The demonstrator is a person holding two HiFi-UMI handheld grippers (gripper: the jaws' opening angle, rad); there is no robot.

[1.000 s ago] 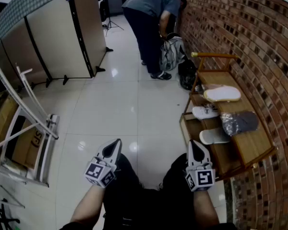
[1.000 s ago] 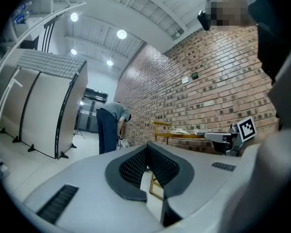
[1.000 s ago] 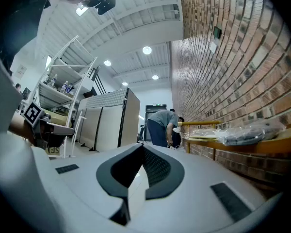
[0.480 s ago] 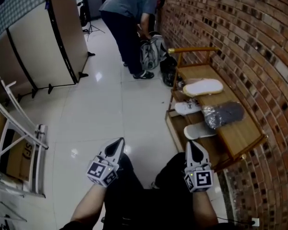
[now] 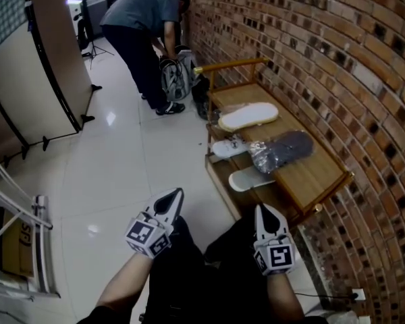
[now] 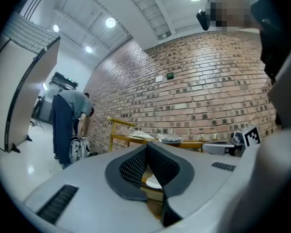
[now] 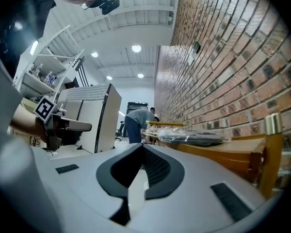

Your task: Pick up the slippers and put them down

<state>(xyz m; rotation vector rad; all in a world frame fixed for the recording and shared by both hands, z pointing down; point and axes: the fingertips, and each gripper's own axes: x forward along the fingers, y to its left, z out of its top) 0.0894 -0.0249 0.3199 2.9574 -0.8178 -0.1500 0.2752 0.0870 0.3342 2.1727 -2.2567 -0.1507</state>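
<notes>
Against the brick wall stands a wooden shoe rack (image 5: 320,181). Its top carries a cream slipper (image 5: 248,115) and a dark grey slipper (image 5: 281,150), both wrapped in clear plastic. Two white slippers (image 5: 231,147) (image 5: 250,178) lie on the lower shelf. My left gripper (image 5: 177,192) is shut and holds nothing; it hangs over the floor left of the rack. My right gripper (image 5: 263,206) is also shut and holds nothing, just short of the rack's near corner. The right gripper view shows the wrapped grey slipper (image 7: 194,139) ahead at the right.
A person (image 5: 145,25) bends over a backpack (image 5: 174,76) on the floor beyond the rack. Partition panels (image 5: 34,79) stand at the left, and a metal frame (image 5: 13,214) with a cardboard box sits at the near left. White tiled floor lies between.
The head view has swung toward the brick wall, so the rack sits nearer the middle and looks larger. Both grippers have moved closer to the rack and stay shut.
</notes>
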